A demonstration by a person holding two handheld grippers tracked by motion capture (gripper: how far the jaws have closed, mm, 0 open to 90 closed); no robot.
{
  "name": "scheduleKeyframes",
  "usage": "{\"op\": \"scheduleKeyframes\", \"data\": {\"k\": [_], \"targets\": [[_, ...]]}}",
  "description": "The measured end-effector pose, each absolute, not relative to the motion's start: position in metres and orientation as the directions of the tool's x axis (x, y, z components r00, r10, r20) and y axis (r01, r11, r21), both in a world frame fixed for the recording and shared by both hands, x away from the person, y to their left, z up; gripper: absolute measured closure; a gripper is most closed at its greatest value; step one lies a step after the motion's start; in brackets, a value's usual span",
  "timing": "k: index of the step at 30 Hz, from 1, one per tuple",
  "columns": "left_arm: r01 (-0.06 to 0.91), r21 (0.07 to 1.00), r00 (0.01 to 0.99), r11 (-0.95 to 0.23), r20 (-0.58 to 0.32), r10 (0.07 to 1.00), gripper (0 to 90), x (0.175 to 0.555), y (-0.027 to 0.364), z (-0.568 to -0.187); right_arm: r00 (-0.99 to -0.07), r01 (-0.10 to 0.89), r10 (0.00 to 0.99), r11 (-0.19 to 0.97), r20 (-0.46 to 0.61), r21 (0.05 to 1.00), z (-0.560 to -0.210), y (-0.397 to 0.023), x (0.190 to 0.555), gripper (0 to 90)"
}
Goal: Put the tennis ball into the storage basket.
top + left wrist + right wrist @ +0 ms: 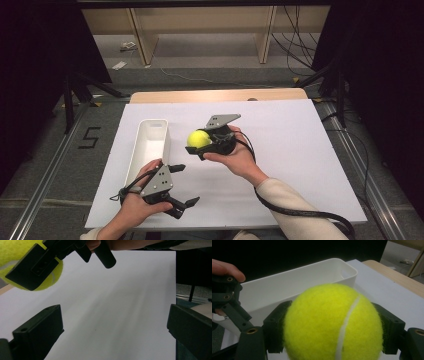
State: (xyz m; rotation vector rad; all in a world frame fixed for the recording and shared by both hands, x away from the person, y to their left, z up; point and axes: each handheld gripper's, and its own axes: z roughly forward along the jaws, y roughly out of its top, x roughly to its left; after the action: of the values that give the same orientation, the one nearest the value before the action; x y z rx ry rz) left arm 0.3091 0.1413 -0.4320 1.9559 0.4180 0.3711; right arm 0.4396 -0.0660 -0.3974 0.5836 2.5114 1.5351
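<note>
The right claw [196,146] is gripping a tennis ball [198,138] just beside the white bin [150,142]; the left claw [184,186] is hovering wide open above the counter [300,150].

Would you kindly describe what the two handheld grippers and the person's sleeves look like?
Both the left gripper and the right gripper are black with two blocky jaws, each topped by a grey three-cornered plate. A black cable trails from the right one. The sleeve is cream-coloured.
</note>
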Motion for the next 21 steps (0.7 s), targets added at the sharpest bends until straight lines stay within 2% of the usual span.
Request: {"op": "scheduleKeyframes", "data": {"k": [21], "targets": [[0.122,0.914,0.891,-0.387,0.071,0.448,0.0,0.3089,0.1414,-0.4319,-0.918,0.245,0.388,0.403,0.077,0.882,-0.3964,-0.0596,0.4406,26.4]]}}
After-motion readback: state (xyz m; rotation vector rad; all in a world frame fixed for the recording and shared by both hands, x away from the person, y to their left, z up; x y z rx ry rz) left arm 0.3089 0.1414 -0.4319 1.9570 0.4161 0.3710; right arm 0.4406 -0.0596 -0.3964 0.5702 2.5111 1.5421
